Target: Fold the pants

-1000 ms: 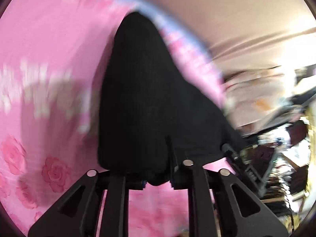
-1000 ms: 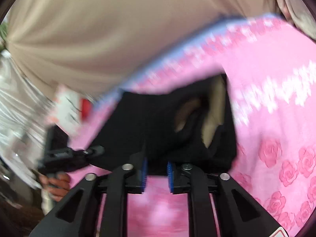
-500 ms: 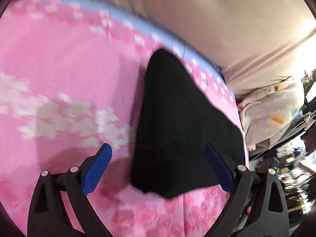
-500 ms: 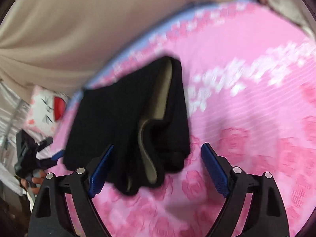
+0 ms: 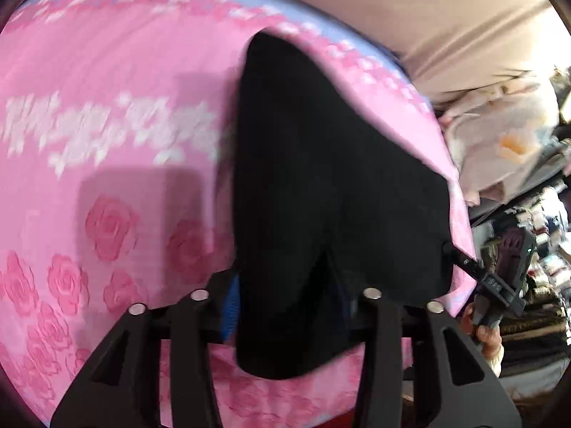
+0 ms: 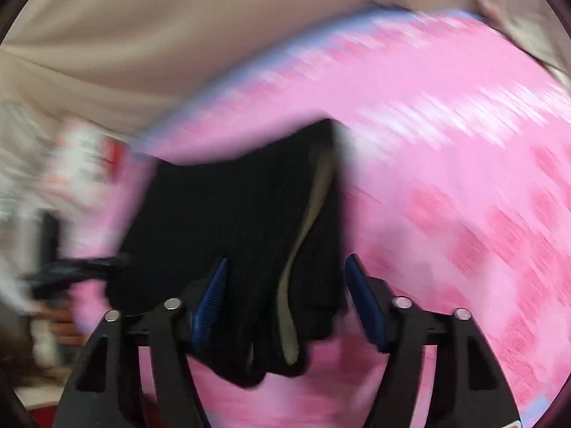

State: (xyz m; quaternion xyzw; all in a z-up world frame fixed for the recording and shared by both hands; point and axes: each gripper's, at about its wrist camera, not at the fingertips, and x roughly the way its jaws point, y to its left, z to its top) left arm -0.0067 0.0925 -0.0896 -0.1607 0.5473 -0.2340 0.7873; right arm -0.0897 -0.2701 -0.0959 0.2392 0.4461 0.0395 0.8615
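Black pants (image 5: 321, 185) lie folded on the pink rose-print bedspread (image 5: 107, 114). In the left wrist view my left gripper (image 5: 285, 306) straddles the near edge of the pants; its blue pads sit against the fabric on both sides with cloth bunched between them. In the right wrist view the pants (image 6: 232, 221) show a beige lining along a fold. My right gripper (image 6: 285, 303) is partly open, jaws on either side of the pants' near end, with gaps to the cloth. This view is blurred.
A beige fabric backdrop (image 5: 410, 10) rises behind the bed. A pale floral bundle (image 5: 499, 142) and clutter lie off the bed's right edge. The other gripper and a hand show at the pants' far corner in the left wrist view (image 5: 499, 278).
Both grippers opened wide and let go of the pants half a second ago. They have now come back down over the near edge, jaws closing in around the cloth.
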